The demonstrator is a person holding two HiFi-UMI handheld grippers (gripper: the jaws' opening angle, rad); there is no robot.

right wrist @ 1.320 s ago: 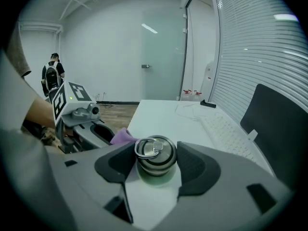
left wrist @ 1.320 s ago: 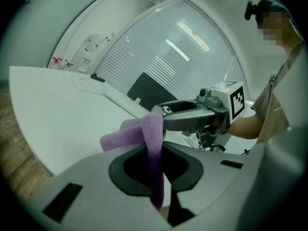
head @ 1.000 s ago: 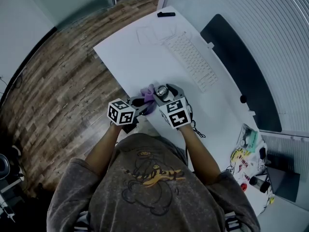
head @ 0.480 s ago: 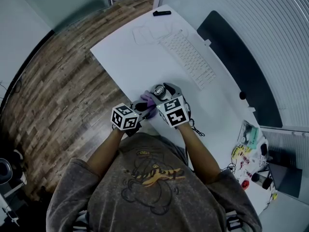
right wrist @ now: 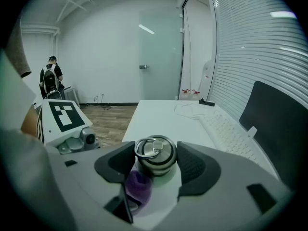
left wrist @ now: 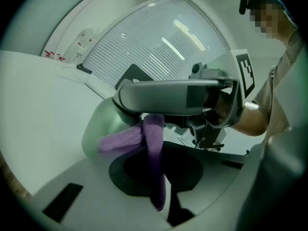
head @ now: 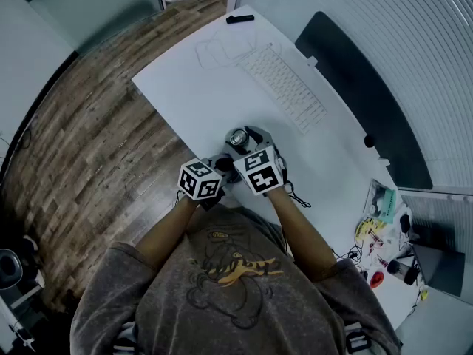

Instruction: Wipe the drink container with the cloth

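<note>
1 flask [head: 238,137], 1 cloth [left wrist: 120,141], 2 grippers (L gripper [left wrist: 154,153], R gripper [right wrist: 156,150]) w/ 2 marker cubes [head: 201,181], 1 apiece. On 1 desk [head: 192,87]: 1 kbd [head: 282,89] at 1 o'clock of flask, 1 black bar [head: 239,18] at 12, 1 dark panel [head: 362,102] at 2. People: 2, i.e. 1 wearer [head: 229,272], 1 bystander [right wrist: 50,78].

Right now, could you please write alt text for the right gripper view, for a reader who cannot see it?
The right gripper holds a metal drink container with a ring-topped lid between its jaws, a purple cloth against its lower left side. Beyond lie a white desk with a keyboard and a wooden floor.
</note>
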